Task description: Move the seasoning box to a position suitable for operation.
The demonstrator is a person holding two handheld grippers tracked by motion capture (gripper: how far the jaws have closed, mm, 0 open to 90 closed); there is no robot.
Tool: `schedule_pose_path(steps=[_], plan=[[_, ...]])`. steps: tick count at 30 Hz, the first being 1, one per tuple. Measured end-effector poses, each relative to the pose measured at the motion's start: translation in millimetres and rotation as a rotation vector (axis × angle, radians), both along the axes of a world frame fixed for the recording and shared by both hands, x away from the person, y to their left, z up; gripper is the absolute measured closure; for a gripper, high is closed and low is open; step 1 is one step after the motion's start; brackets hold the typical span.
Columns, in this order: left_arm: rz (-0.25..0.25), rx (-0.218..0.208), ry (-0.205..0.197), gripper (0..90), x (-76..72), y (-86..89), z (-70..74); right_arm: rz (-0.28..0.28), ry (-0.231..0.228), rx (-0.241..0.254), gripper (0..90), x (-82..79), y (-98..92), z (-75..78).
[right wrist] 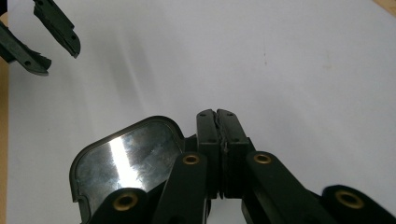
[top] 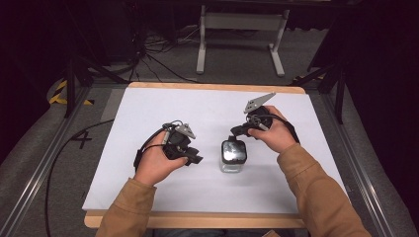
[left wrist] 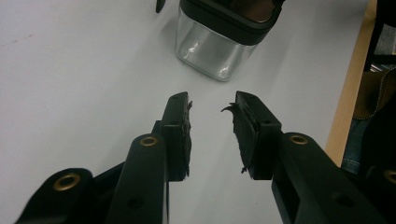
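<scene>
A small square glass jar (top: 233,157) with a black-rimmed shiny lid stands upright on the white sheet (top: 207,106), just right of centre. My left gripper (top: 194,159) lies to its left, aimed at it. In the left gripper view the jaws (left wrist: 212,105) stand apart with nothing between them, and the jar (left wrist: 212,49) is a short way ahead. My right gripper (top: 236,131) hovers just behind the jar. Its jaws (right wrist: 217,114) are pressed together with nothing between them, beside the lid (right wrist: 126,156). The left gripper (right wrist: 46,39) also appears at the top left of the right gripper view.
The white sheet covers a wooden tabletop (top: 197,219) with its edge bare at the front. Metal rails (top: 34,182) run along both sides. Cables (top: 148,54) and a white stand (top: 242,29) are on the floor beyond the table.
</scene>
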State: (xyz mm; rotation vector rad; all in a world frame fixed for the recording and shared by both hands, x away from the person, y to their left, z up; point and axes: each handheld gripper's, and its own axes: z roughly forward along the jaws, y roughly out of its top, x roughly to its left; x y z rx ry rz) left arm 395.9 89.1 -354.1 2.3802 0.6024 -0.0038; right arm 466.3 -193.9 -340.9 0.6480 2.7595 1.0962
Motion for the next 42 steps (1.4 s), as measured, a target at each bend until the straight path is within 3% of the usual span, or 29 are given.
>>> schedule_pose_path(steps=[20, 33, 37, 42], plan=[[-0.013, -0.002, -0.005, 66.3, -1.5, -6.3, -2.3, 0.003, 0.012, 0.016, 89.6, 4.4, -0.7, -6.2], [-0.035, 0.008, 0.001, 74.5, -2.2, -13.0, -5.0, -0.004, 0.031, 0.026, 90.0, 6.4, -1.2, -6.9], [-0.041, -0.002, 0.043, 78.3, -3.7, -15.9, -7.2, -0.005, 0.034, 0.019, 90.0, 6.2, -0.8, -6.4], [-0.05, -0.009, 0.044, 84.1, -4.6, -18.6, -7.9, -0.009, 0.038, 0.017, 90.0, 5.9, -0.6, -6.3]])
